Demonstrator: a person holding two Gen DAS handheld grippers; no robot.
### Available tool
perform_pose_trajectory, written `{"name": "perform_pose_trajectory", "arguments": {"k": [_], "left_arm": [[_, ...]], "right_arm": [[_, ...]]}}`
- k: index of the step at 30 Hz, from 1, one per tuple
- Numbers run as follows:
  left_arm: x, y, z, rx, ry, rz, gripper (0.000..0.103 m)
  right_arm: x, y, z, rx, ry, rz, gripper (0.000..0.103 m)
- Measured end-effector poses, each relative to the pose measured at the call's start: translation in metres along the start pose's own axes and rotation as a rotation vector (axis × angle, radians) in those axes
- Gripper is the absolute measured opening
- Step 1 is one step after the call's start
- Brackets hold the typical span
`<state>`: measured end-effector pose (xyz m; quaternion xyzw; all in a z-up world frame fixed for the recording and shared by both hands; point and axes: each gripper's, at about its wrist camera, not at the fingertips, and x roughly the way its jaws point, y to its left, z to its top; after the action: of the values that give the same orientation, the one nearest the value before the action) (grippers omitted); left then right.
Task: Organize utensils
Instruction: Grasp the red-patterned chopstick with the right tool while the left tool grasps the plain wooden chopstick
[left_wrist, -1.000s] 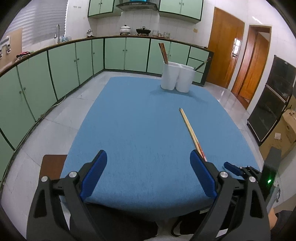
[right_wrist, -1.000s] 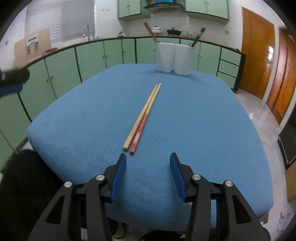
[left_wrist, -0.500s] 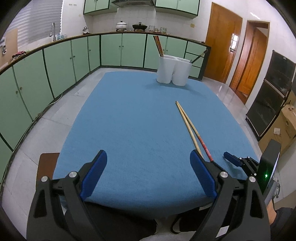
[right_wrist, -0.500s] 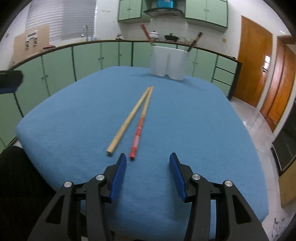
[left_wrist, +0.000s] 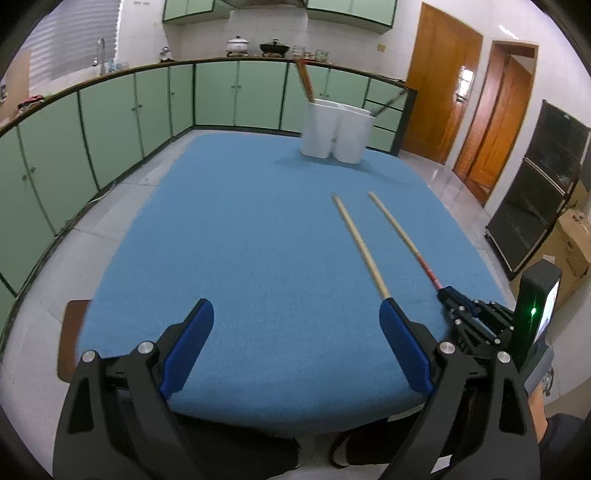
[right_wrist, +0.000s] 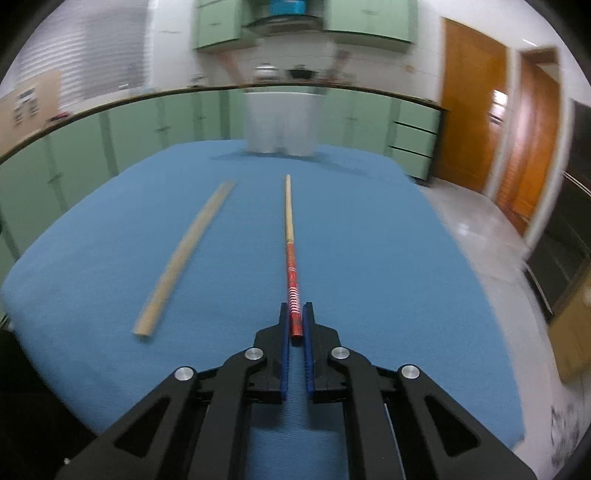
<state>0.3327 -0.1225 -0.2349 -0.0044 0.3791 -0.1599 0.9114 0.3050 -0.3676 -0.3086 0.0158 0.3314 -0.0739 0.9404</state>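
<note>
Big blue table (left_wrist: 240, 258) under everything. Far back on it, white holder (left_wrist: 335, 129) with two cups side by side, a few sticks poking out the top. Nearer, two long sticks lying on the blue, apart from each other, both pointing toward the holder.

Left gripper (left_wrist: 297, 321) down near the table's close edge, blue fingers (left_wrist: 188, 343) spread wide, holding nothing. Plain wooden stick (left_wrist: 360, 245) flat on the table, its near end just past the tip of the finger nearest the other gripper.

Right gripper (right_wrist: 294, 325) low over the table, blue fingers (right_wrist: 283, 347) squeezed in tight on the red end of the red-ended stick (right_wrist: 290, 240). Pale tip of that stick far out in front, aimed at the holder. Hard to tell if that tip is on the blue or lifted a bit.
</note>
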Motion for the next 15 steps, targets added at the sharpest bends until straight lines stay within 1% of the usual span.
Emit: {"name": "perform_pose_trajectory", "arguments": {"k": [2,5,7,9,12,14,15], "left_arm": [[0.012,-0.016,-0.003,0.011,0.006,-0.021,0.088],[0.037,-0.042,-0.011,0.035,0.027,-0.053,0.088],[0.053,-0.056,-0.014,0.053,0.04,-0.059,0.085],[0.071,-0.068,-0.017,0.07,0.061,-0.047,0.082],[0.093,-0.073,-0.019,0.055,0.088,-0.022,0.077],[0.097,-0.074,-0.019,0.063,0.071,0.006,0.075],[0.098,-0.074,-0.018,0.072,0.062,0.021,0.07]], "right_arm": [[-0.002,-0.019,-0.001,0.059,0.014,-0.013,0.007],[-0.006,-0.034,-0.005,0.082,0.018,-0.007,0.007],[-0.008,-0.039,-0.006,0.082,0.018,0.002,0.007],[-0.01,-0.04,-0.009,0.081,0.015,0.01,0.007],[-0.012,-0.039,-0.012,0.071,0.009,0.017,0.007],[-0.011,-0.039,-0.012,0.07,0.007,0.023,0.007],[-0.01,-0.041,-0.011,0.072,0.006,0.027,0.007]]}}
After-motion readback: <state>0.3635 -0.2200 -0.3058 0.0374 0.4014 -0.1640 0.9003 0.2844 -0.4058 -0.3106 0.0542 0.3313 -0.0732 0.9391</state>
